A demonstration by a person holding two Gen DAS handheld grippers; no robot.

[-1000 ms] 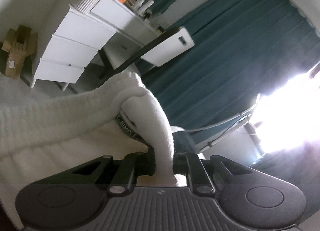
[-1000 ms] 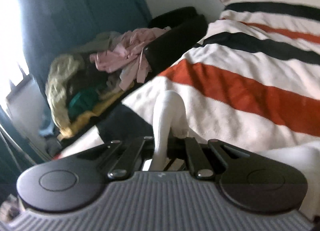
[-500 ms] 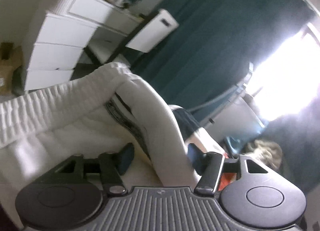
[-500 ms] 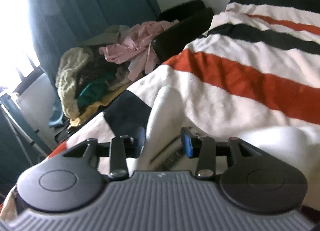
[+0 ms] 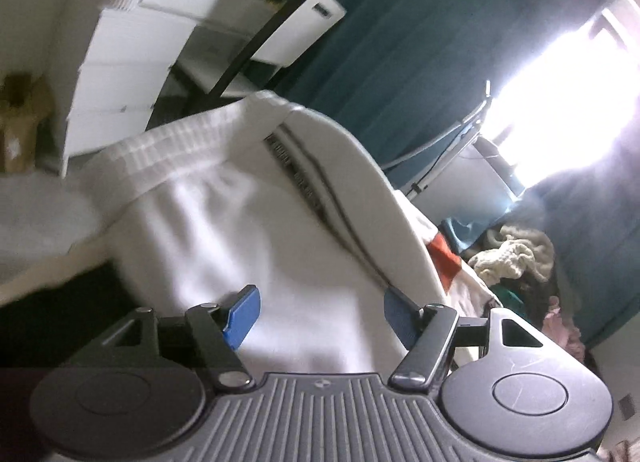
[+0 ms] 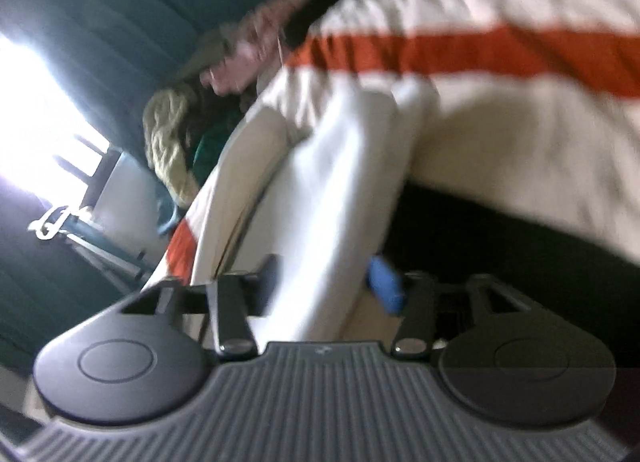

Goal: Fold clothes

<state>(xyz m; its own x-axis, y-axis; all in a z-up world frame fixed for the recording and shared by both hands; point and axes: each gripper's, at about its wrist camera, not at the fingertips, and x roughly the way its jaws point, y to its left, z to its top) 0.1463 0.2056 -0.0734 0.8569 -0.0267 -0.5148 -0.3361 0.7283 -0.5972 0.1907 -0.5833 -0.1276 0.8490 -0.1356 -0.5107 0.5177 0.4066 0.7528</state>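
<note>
A white garment (image 5: 224,214) with a ribbed elastic waistband and dark side stripes lies on the bed in the left wrist view. My left gripper (image 5: 320,316) is open, its blue pads wide apart over the cloth. In the right wrist view the same white garment (image 6: 336,198) runs up between the fingers. My right gripper (image 6: 330,282) is open, with the cloth loose between its blue pads. The right wrist view is blurred.
The bed has a striped blanket (image 6: 500,50) in cream, orange and black. A pile of clothes (image 6: 188,122) sits beyond the bed's end, also seen in the left wrist view (image 5: 516,258). A white dresser (image 5: 132,62), a chair and teal curtains (image 5: 420,42) stand behind.
Both grippers were shut on folds of the white garment a second ago. Both have opened and let it go. The garment has dropped flatter onto the bed.
</note>
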